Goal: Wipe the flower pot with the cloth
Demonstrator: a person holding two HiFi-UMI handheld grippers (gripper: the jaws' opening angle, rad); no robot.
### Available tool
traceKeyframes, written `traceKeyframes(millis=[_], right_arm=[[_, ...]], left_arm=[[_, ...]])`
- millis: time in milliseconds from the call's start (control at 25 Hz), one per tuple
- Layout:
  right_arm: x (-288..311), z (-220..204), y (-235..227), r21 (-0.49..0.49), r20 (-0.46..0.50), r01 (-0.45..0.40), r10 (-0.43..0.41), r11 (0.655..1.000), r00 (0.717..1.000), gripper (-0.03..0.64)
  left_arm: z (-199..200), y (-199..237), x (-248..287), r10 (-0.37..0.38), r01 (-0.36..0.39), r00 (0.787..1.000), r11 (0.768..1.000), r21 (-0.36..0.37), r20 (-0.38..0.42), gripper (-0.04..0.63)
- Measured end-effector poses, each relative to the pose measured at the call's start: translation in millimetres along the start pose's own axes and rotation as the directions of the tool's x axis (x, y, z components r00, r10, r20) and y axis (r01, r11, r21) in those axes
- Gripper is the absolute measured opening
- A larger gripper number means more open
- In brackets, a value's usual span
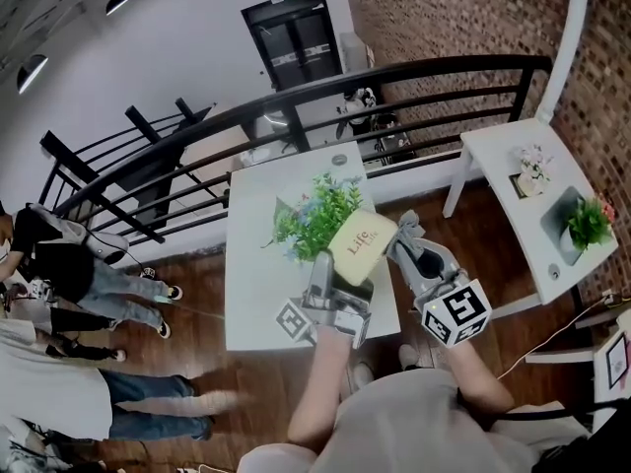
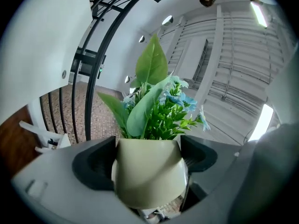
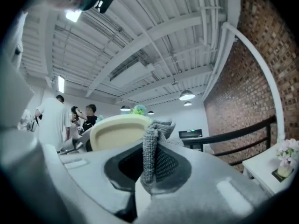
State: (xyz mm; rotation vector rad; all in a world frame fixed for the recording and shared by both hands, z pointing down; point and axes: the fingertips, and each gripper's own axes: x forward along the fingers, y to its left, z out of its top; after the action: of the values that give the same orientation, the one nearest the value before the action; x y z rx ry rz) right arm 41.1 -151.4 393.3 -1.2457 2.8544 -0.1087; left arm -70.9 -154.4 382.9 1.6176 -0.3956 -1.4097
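We clamp the pot (image 1: pixel 361 244) in our left gripper (image 1: pixel 335 282), tilted above the table's (image 1: pixel 251 264) near edge, its plant (image 1: pixel 315 215) leaning to the far left. Our right gripper (image 1: pixel 406 246) is closed on the cloth (image 3: pixel 150 143), just right of the pot.

Head overhead; gripper views upward (seemingly sharing pot (image 2: pixel 147 171)).

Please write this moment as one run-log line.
left gripper: shut on pot, tilted | right gripper: shut on cloth, beside pot
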Motion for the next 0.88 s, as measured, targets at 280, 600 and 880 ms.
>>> traceKeyframes(millis=[280, 600, 880], right_arm=[[4, 0, 38, -0.047, 0.011, -0.176, 0.177, 0.983, 0.984, 0.002], [0, -6, 69, -0.093, -0.009, -0.321, 0.322, 0.942, 0.947, 0.002], [-4, -10, 114, -0.112, -0.028, -0.480, 0.480, 0.870, 0.877, 0.002]], left_arm=[[3, 5, -5, 0.020, -0.020, 1.000, 1.000, 0.022, 0.008, 0.457], [13, 6, -6, 0.013, -0.014, 0.999, 0.999, 0.034, 0.046, 0.456], [17, 10, -8, 0.006, -0.007, 0.998, 1.000, 0.014, 0.068, 0.456]])
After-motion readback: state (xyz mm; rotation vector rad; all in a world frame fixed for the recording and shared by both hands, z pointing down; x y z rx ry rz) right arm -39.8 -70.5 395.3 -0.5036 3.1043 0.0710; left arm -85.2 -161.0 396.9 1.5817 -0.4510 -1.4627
